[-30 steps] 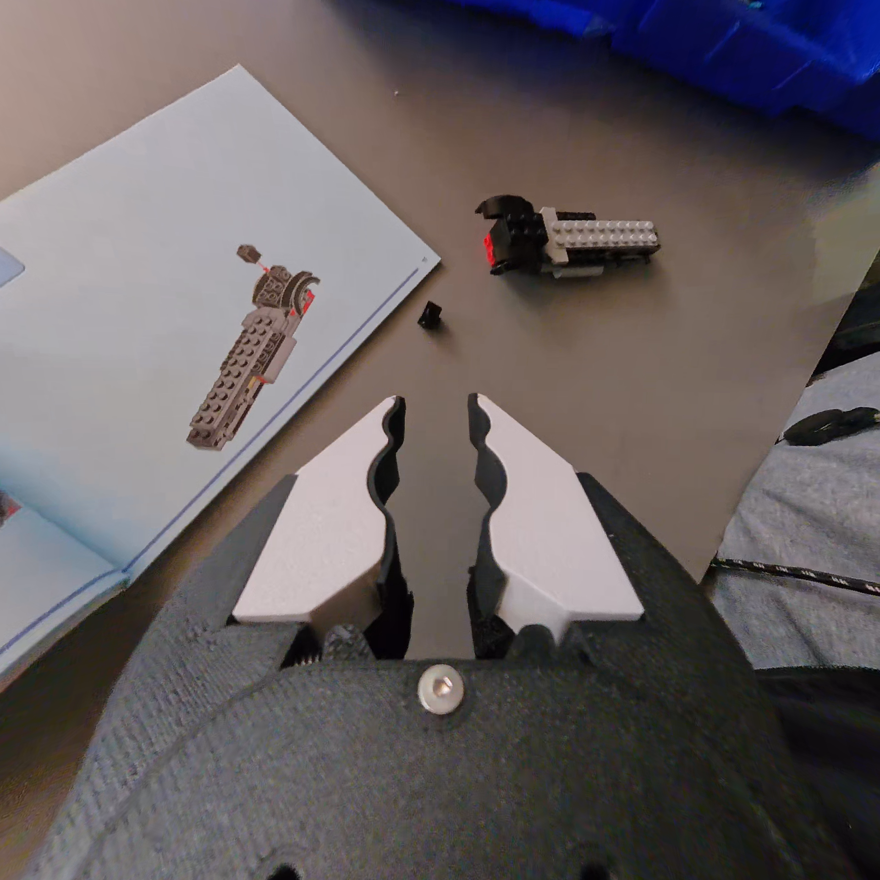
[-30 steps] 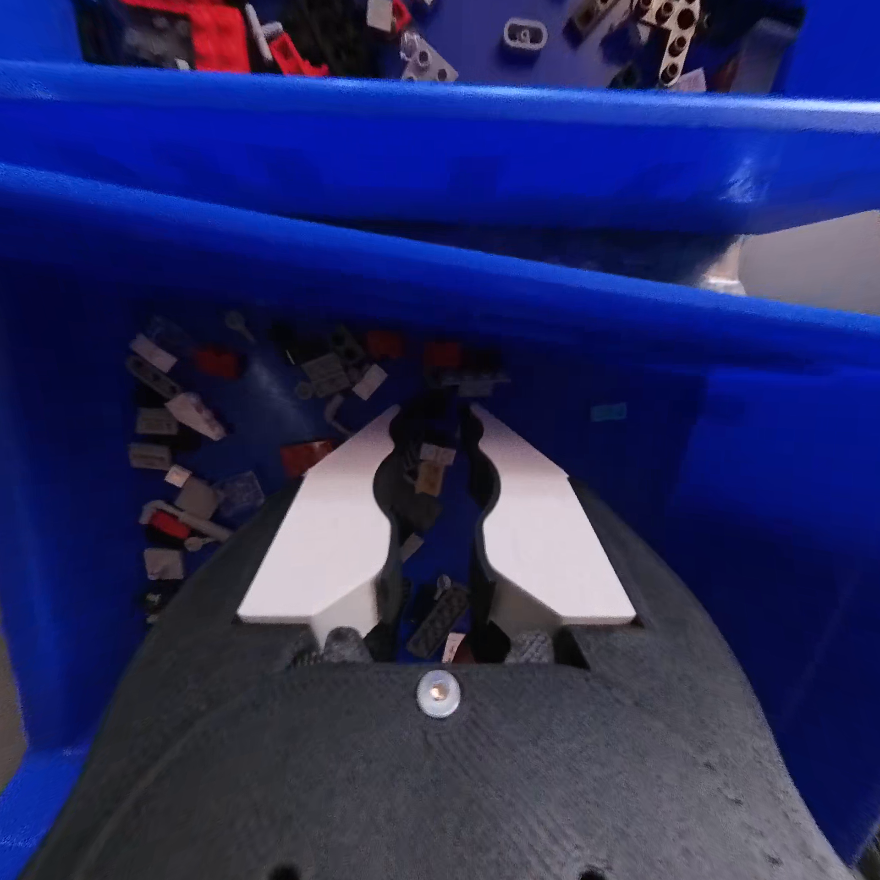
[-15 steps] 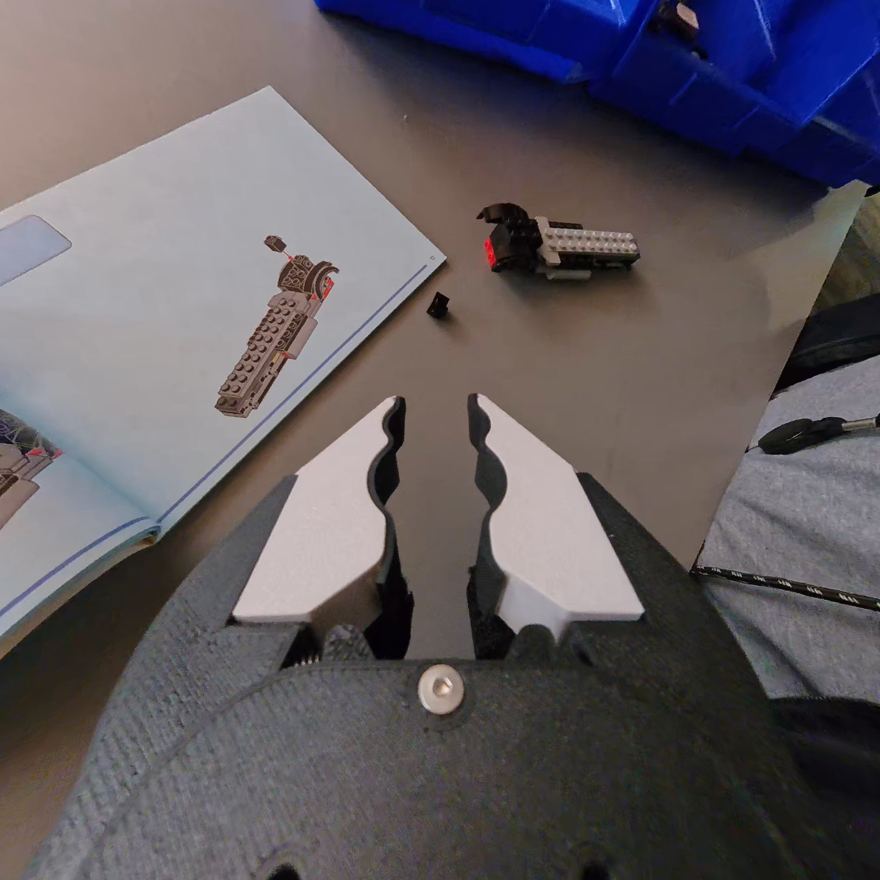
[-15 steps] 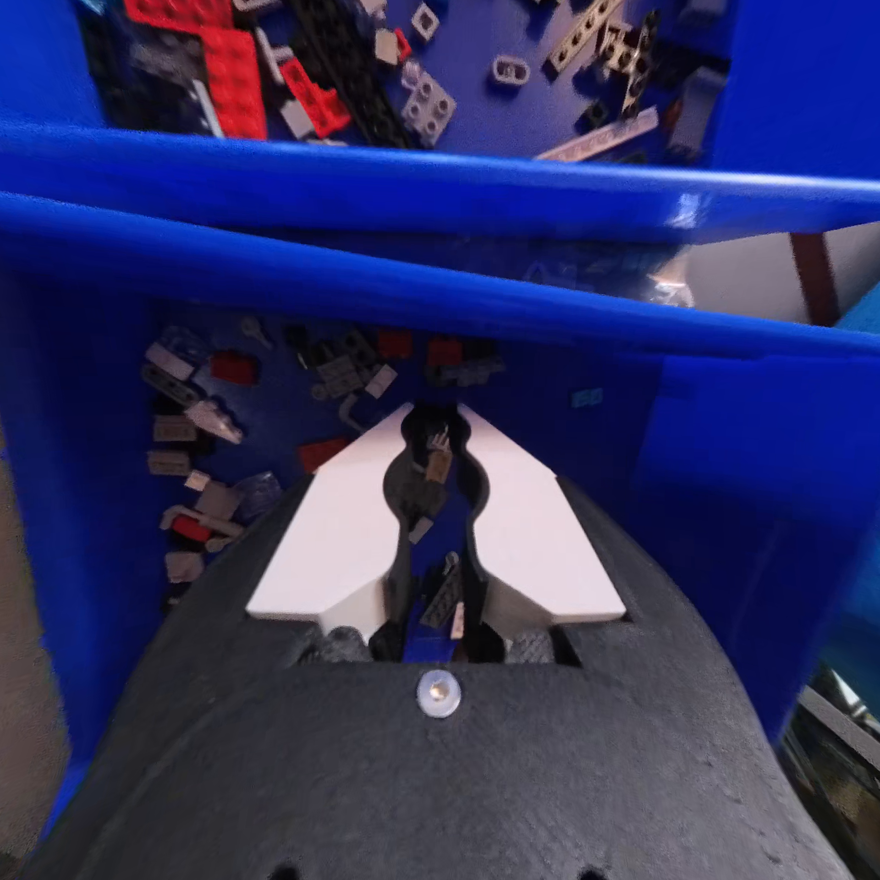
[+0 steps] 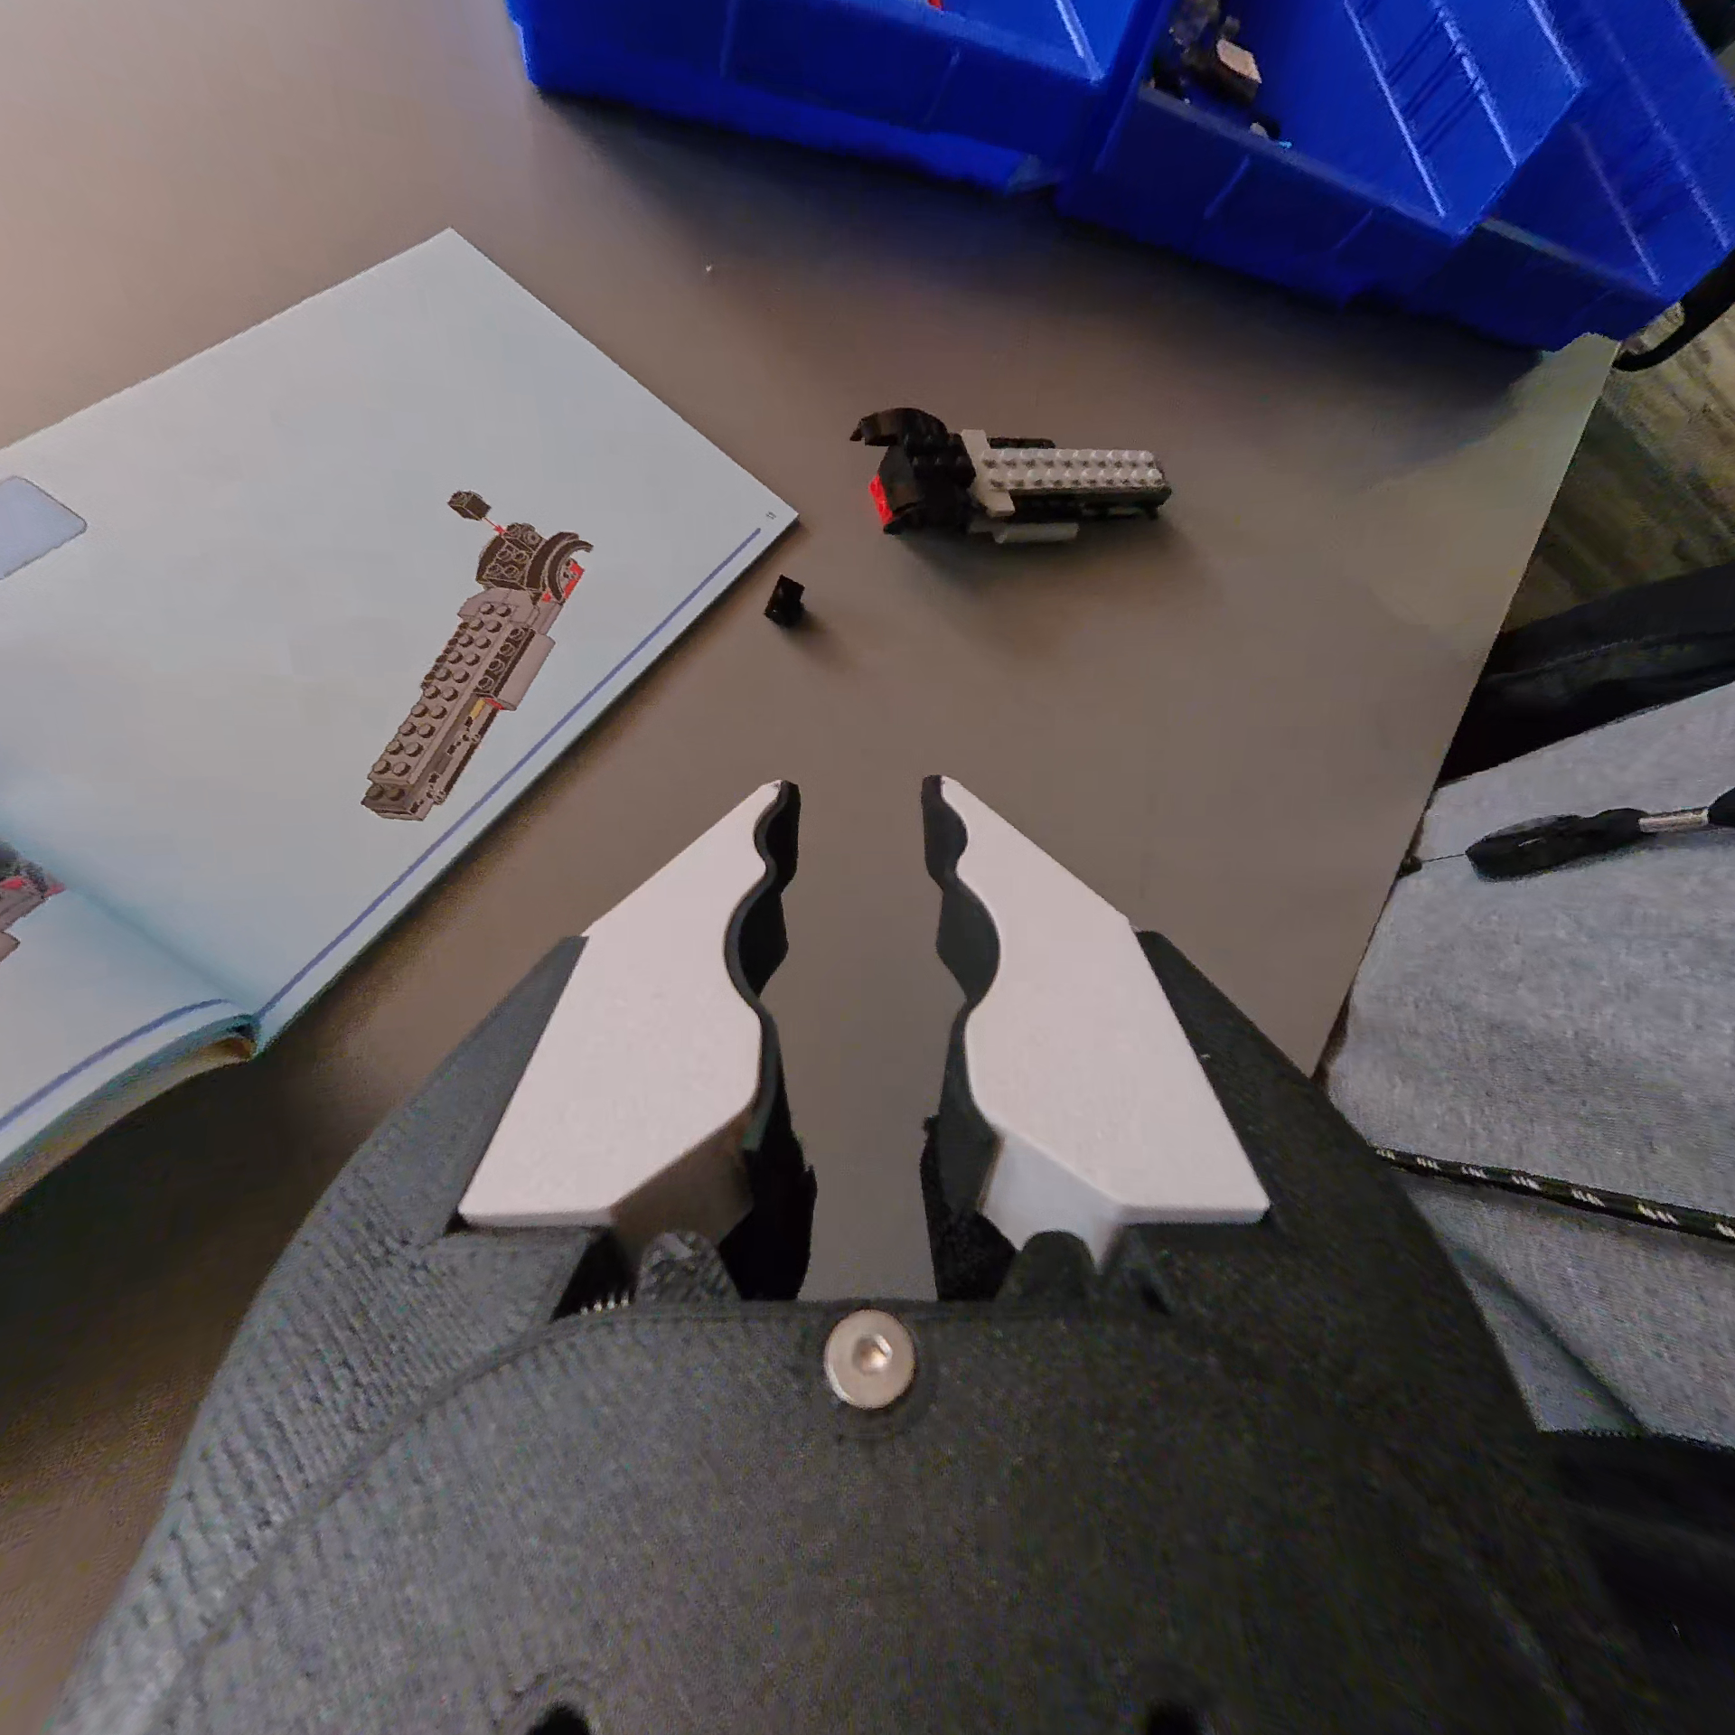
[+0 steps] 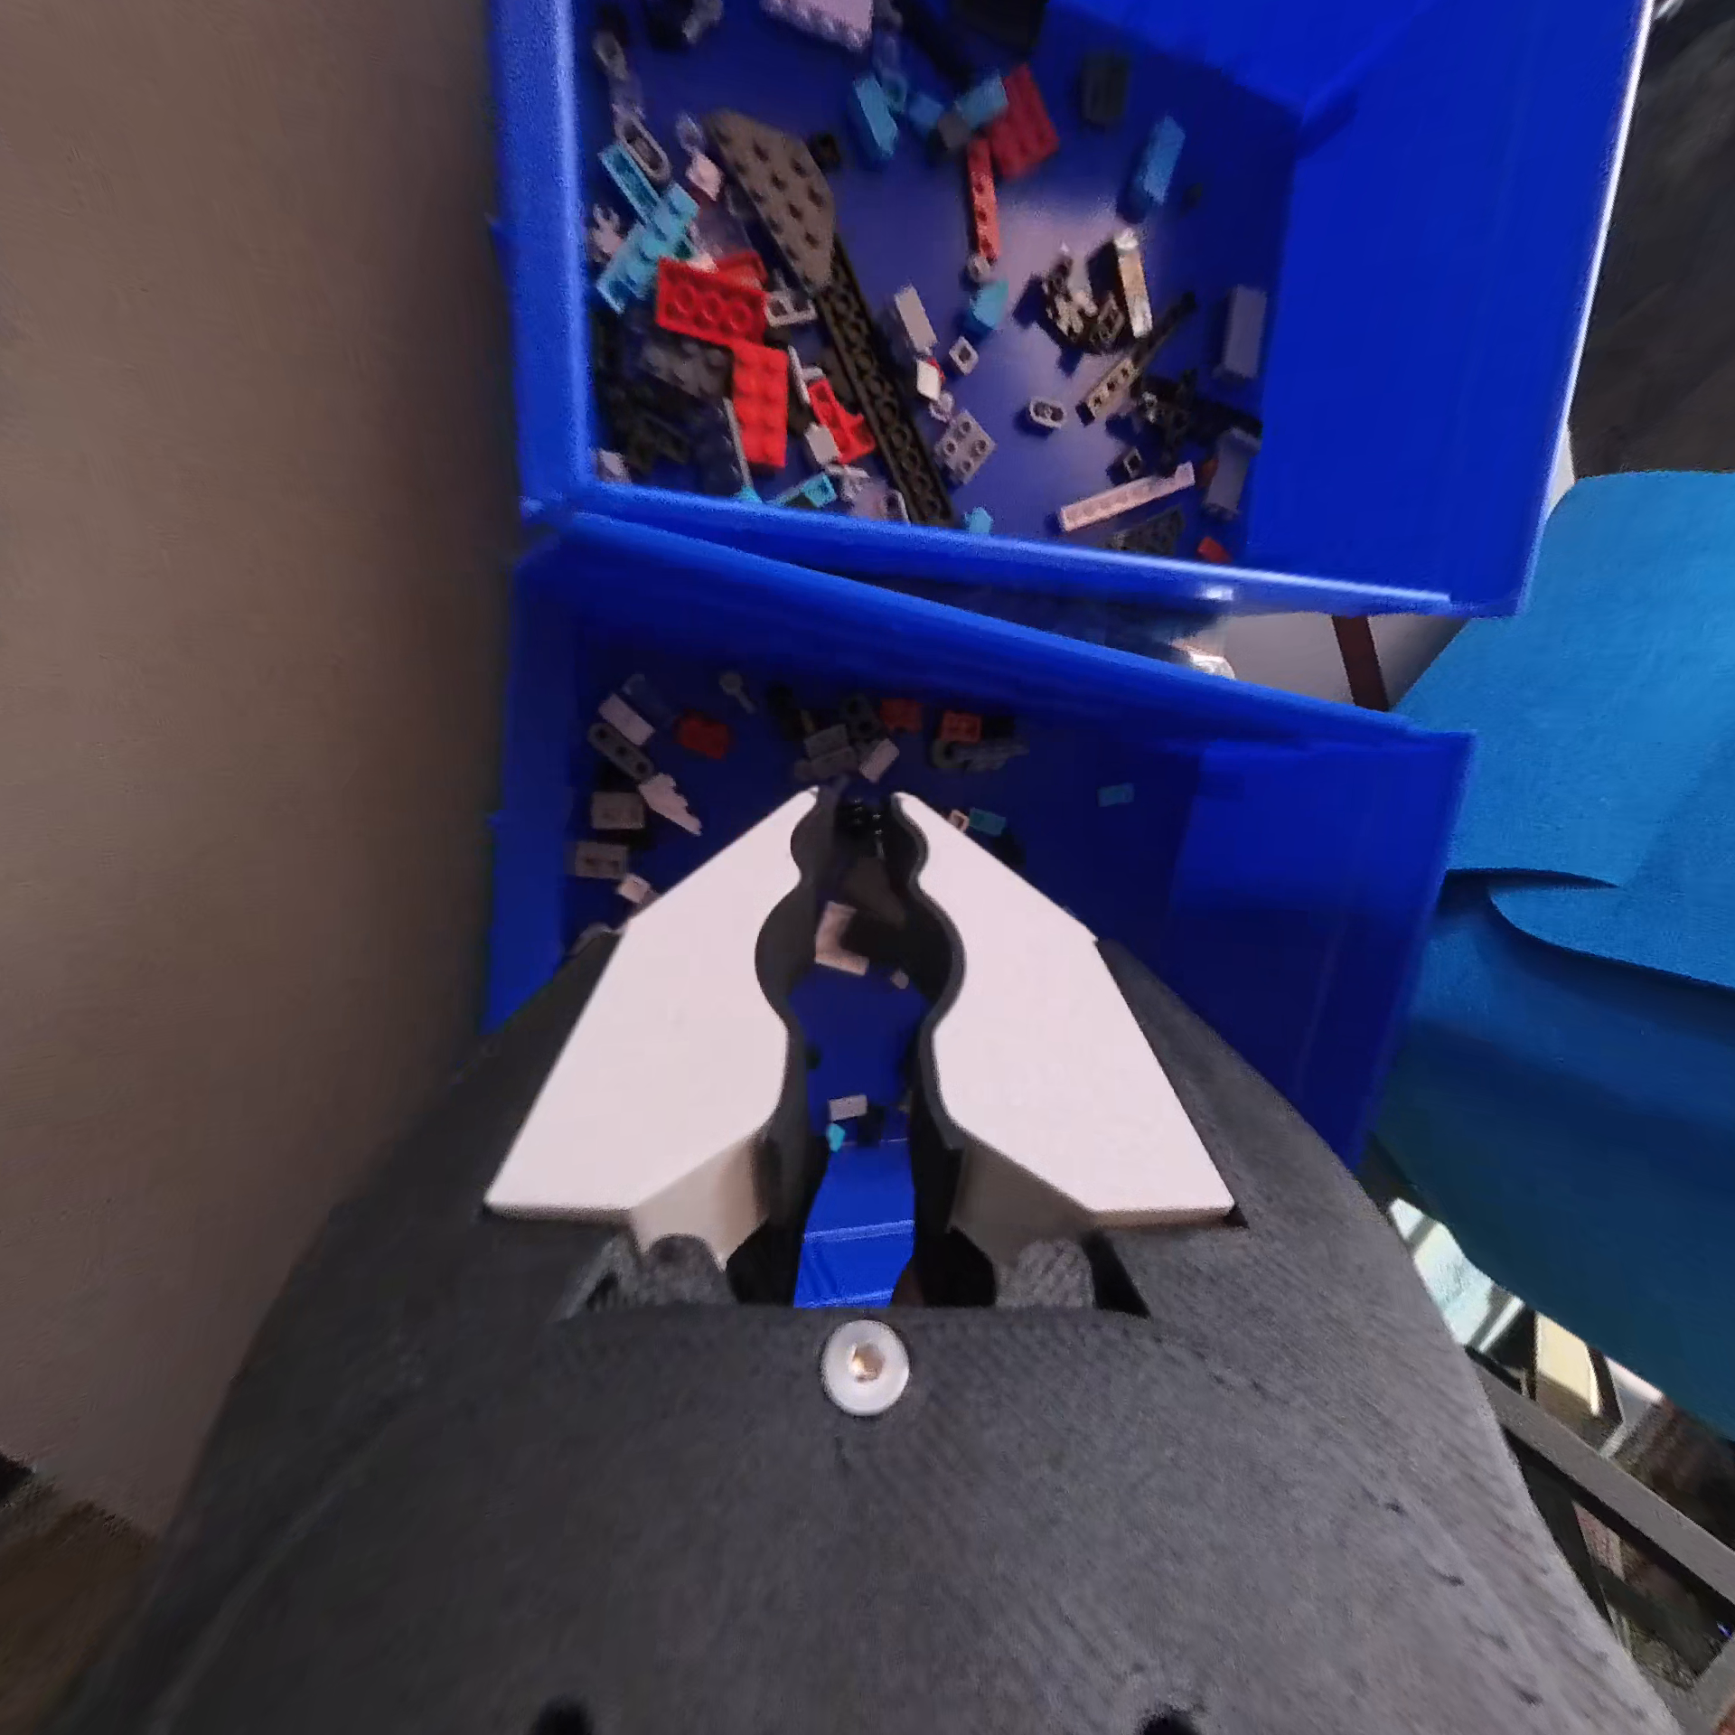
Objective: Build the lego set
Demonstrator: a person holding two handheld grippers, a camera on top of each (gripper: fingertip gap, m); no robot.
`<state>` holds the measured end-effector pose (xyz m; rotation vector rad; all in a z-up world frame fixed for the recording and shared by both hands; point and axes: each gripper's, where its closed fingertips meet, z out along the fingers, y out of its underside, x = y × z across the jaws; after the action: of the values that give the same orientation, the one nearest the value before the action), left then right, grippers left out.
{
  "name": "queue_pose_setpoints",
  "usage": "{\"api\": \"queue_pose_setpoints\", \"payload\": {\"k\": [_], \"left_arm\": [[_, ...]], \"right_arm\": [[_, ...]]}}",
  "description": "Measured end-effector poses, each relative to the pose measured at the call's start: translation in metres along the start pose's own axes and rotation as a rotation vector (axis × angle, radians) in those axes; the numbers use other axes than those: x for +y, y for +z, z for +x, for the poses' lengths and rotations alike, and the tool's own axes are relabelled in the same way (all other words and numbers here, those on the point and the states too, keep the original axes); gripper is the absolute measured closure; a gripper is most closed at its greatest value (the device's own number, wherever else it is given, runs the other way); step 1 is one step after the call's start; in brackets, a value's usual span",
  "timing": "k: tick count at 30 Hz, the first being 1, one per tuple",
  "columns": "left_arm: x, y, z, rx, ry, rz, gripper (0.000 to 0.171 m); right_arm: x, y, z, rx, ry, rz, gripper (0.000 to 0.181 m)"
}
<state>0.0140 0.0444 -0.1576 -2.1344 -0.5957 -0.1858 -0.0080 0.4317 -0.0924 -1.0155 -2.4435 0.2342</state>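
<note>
Now the right gripper (image 6: 856, 815) has lifted clear of the near blue plastic bin (image 6: 1314, 845), its white fingers nearly closed on a tiny black studded piece (image 6: 862, 819) pinched at the very tips; half a second back those tips were down among the loose bricks, wider apart a second ago. That reads as a pick just made, so the next part for the build is probably in hand, though the frame is blurred and the grip looks slight.

Beyond those fingertips sit two blue bins: the near one thinly scattered with small parts, the far blue plastic bin (image 6: 1371, 282) crowded with red, black, grey and teal pieces.

Meanwhile the left gripper (image 5: 859, 793) has pulled back from the table, fingers apart and empty. Ahead of its tips and slightly right lies one half-built grey-and-black model with a red end (image 5: 1014, 479) on the dark tabletop (image 5: 1127, 751). One small loose black brick (image 5: 787, 599) lies straight ahead, nearer the tips. Left of them, one open pale-blue instruction booklet (image 5: 282, 657) shows the longer finished shape.
</note>
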Motion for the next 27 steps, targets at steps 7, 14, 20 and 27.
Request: {"api": "queue_pose_setpoints", "payload": {"k": [7, 14, 20, 27], "left_arm": [[0.003, -0.002, 0.014, 0.027, -0.019, 0.057, 0.145], [-0.001, 0.013, 0.027, 0.068, -0.036, 0.099, 0.145], [-0.002, 0.021, 0.025, 0.073, -0.051, 0.110, 0.145], [-0.003, 0.032, 0.016, 0.076, -0.076, 0.111, 0.145]], "right_arm": [[-0.076, -0.016, -0.093, -0.217, 0.014, 0.289, 0.168], [-0.138, 0.028, -0.171, -0.376, 0.054, 0.482, 0.168], [-0.151, 0.057, -0.186, -0.440, 0.084, 0.513, 0.168], [-0.155, 0.076, -0.193, -0.490, 0.072, 0.519, 0.168]]}}
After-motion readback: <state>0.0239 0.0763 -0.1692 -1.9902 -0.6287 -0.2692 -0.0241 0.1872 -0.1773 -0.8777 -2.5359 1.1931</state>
